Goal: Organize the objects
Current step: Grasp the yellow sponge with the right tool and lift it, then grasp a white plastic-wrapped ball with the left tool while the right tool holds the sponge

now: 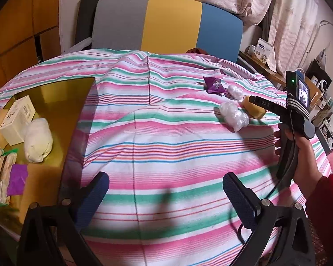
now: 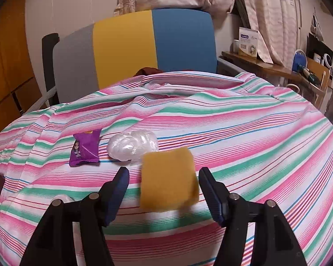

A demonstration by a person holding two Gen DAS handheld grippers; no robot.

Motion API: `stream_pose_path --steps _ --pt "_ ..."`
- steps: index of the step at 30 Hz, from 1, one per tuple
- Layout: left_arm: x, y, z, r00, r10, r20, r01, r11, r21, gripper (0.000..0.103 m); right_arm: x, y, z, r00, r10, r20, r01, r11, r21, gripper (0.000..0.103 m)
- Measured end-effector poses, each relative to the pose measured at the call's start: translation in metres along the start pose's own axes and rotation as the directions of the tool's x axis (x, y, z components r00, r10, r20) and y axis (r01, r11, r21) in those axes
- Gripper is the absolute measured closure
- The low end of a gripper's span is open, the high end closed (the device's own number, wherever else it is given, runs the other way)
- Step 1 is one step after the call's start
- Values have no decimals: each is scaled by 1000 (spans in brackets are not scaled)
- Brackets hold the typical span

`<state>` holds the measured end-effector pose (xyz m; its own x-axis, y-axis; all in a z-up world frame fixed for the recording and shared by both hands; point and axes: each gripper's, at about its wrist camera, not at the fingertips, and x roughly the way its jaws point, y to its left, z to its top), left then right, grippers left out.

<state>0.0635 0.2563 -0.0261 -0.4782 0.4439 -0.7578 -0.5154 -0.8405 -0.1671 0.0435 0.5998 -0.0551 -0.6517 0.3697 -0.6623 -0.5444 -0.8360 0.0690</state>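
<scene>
A yellow sponge (image 2: 168, 180) lies on the striped cloth between the open fingers of my right gripper (image 2: 164, 190); nothing is gripped. Behind it are a crumpled clear plastic wad (image 2: 132, 145) and a purple snack packet (image 2: 85, 147). In the left wrist view the sponge (image 1: 254, 107), two plastic wads (image 1: 233, 114) and the purple packet (image 1: 215, 84) lie at the right, with the right gripper (image 1: 254, 99) over the sponge. My left gripper (image 1: 165, 190) is open and empty above the cloth. A gold tray (image 1: 62, 102) at the left holds a white box (image 1: 16, 119), a white bundle (image 1: 38, 143) and packets.
A grey, yellow and blue chair back (image 1: 166, 22) stands behind the table. A wooden shelf (image 2: 277, 66) with boxes and gadgets runs along the right. Curtains hang behind. The striped cloth (image 1: 166, 144) covers the whole table.
</scene>
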Motion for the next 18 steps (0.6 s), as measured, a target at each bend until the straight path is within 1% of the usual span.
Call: stream_pose_path --steps 3,7,9,10,12,14,18 --pt "6 -3 5 1000 2 -5 -2 1000 -15 0 4 1 0 1000 -7 -9 7 1000 2 36" --pt "16 -9 10 1000 0 -19 -1 999 -38 0 14 -1 -2 998 -10 -57 11 1000 7 36" --pt "21 -12 13 1000 1 -21 -2 999 -45 0 15 -2 -4 998 -4 -58 4 1000 8 47" --pt "24 -14 15 1000 1 -22 -2 999 -47 0 14 -3 -4 999 -9 -54 10 1000 13 48" --pt "30 -18 19 1000 0 -27 -1 999 -47 0 10 -5 -5 999 6 -36 -5 1000 25 49" --pt "36 -24 25 999 -11 -34 10 999 -47 0 1 -8 -5 1000 -2 -10 3 999 39 50" --pt "48 -33 37 999 -32 -25 31 998 -62 0 -14 -10 -13 999 0 -48 3 998 66 50"
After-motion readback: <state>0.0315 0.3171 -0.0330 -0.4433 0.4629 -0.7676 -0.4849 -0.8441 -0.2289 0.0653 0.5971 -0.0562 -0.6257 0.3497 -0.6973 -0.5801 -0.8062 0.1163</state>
